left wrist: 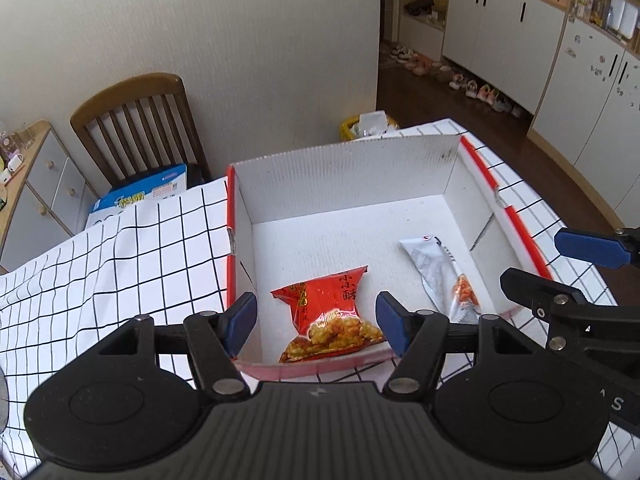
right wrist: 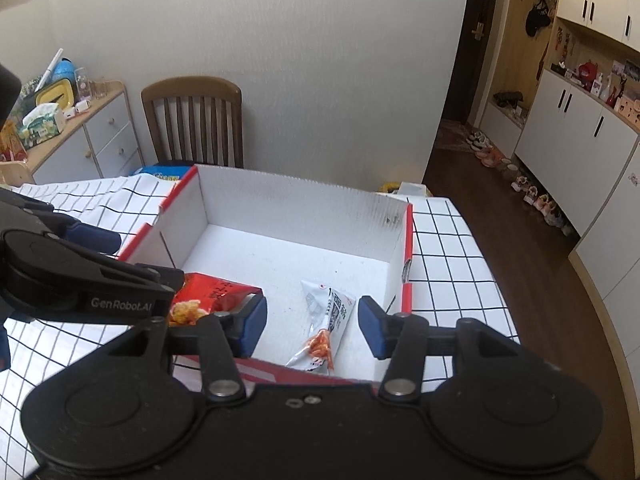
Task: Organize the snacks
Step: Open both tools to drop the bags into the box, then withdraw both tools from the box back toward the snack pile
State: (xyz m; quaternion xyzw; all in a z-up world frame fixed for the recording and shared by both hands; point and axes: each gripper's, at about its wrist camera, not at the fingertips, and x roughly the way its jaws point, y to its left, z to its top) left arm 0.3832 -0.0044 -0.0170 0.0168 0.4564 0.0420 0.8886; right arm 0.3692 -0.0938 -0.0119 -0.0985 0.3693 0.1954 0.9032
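A white cardboard box [left wrist: 344, 176] with red edges stands open on the checked tablecloth. On its floor lie a red snack bag [left wrist: 328, 314] and a slim white snack packet [left wrist: 436, 276]. My left gripper [left wrist: 316, 322] hangs open above the red bag, pads clear of it. In the right wrist view the white packet [right wrist: 324, 324] lies flat below my right gripper [right wrist: 312, 326], which is open and holds nothing. The red bag [right wrist: 212, 294] shows partly behind the left gripper's arm. The right gripper's blue finger [left wrist: 588, 246] reaches in over the box's right wall.
The box [right wrist: 296, 204] fills the far part of the table [right wrist: 452, 248]. A wooden chair [left wrist: 140, 124] with a blue carton [left wrist: 140, 196] on it stands behind. A low cabinet [right wrist: 80, 136] is at left, wardrobes [right wrist: 576, 132] and shoes at right.
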